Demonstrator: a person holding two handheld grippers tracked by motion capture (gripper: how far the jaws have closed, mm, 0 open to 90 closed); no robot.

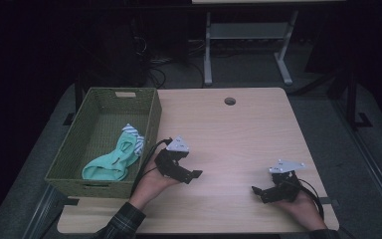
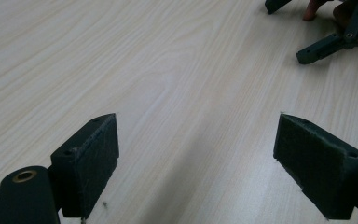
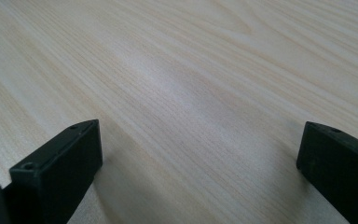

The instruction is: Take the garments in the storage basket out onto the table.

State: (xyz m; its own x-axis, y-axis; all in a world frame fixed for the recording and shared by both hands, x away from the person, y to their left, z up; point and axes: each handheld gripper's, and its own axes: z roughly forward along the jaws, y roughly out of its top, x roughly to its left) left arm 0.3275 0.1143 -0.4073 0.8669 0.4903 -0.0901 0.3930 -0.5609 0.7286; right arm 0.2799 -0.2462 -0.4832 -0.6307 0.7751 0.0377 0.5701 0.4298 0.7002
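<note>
- Left gripper [image 1: 191, 175], jaws spread, empty, on the counter [image 1: 238, 129].
- Right gripper [image 1: 258, 191] at its 3 o'clock, spread, empty.
- Mint sock [image 1: 112, 162] in basket [image 1: 151, 107].

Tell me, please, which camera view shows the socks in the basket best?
The high view: the mint-green socks lie in plain sight inside the woven basket, left of the left hand-held gripper. The two gripper views look across the bare wooden table, away from the socks.

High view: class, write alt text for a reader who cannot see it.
Two hand-held black tongs, left and right, rest open and empty on a pale wooden table. At the table's left edge, a green woven rectangular basket holds mint-green socks.
</note>
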